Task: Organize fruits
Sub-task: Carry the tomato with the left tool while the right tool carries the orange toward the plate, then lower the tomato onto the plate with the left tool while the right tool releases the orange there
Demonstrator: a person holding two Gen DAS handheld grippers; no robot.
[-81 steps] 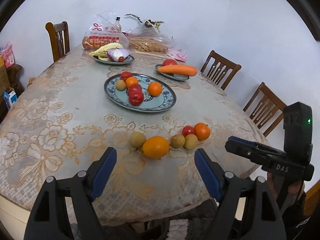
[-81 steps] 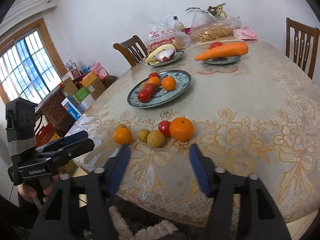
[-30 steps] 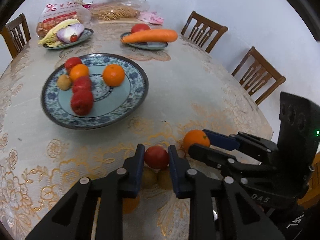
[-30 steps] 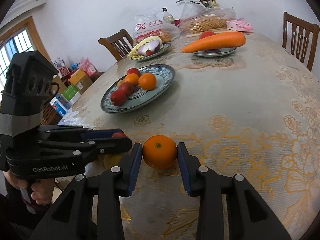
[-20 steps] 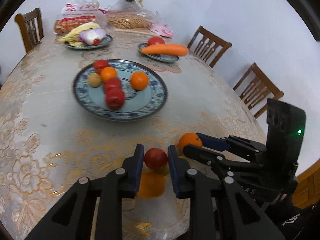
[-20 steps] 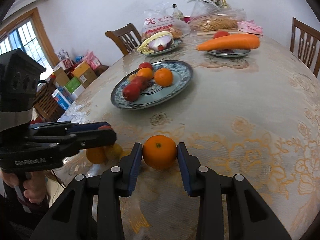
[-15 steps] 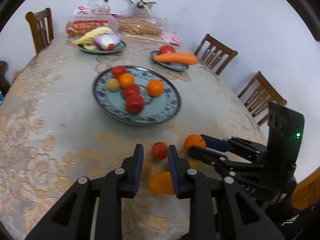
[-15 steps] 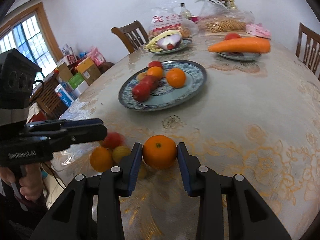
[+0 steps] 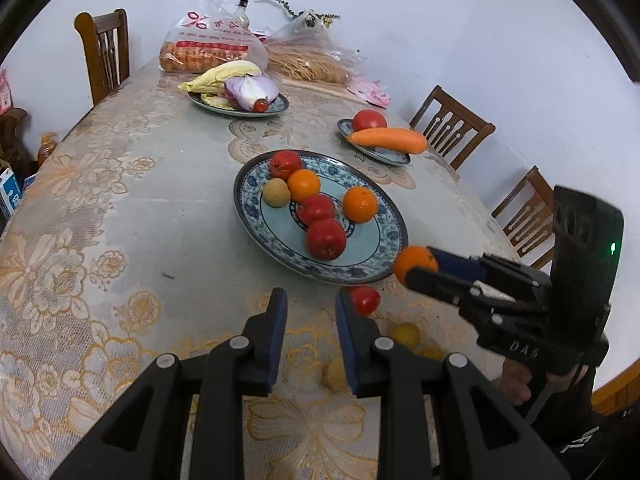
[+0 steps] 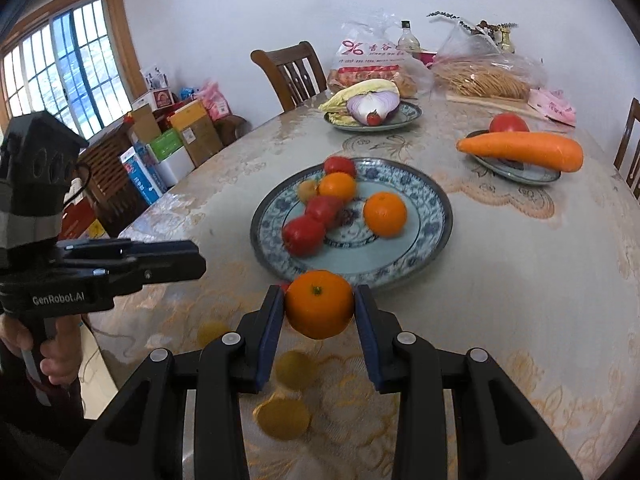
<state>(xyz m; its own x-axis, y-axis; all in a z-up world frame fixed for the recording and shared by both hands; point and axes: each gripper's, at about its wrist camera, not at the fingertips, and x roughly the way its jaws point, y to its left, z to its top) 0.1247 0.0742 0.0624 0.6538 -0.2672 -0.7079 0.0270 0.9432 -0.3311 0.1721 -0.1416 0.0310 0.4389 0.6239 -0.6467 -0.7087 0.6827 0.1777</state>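
Note:
My right gripper (image 10: 319, 308) is shut on an orange (image 10: 319, 304), held above the table just before the near rim of the blue patterned plate (image 10: 440, 240). From the left wrist view that orange (image 9: 416, 264) hangs at the plate's (image 9: 256, 216) right edge. My left gripper (image 9: 310, 312) is shut with nothing between its pads. A small red tomato (image 9: 364, 300) lies on the tablecloth just right of its right finger. The plate holds several red and orange fruits and one brownish one. Loose yellowish fruits (image 9: 405, 334) and an orange (image 10: 284, 418) lie below the grippers near the table's edge.
Behind the fruit plate stand a small plate with a carrot (image 9: 384, 140) and a tomato, and a plate with cabbage and half an onion (image 9: 250, 88). Plastic bags of food (image 9: 212, 40) sit at the far end. Wooden chairs (image 9: 452, 128) ring the table. Boxes (image 10: 160, 148) are stacked under the window.
Both grippers rose and moved toward the blue plate. The red tomato slipped out of the left gripper's jaws and now lies on the cloth. The orange stays in the right gripper.

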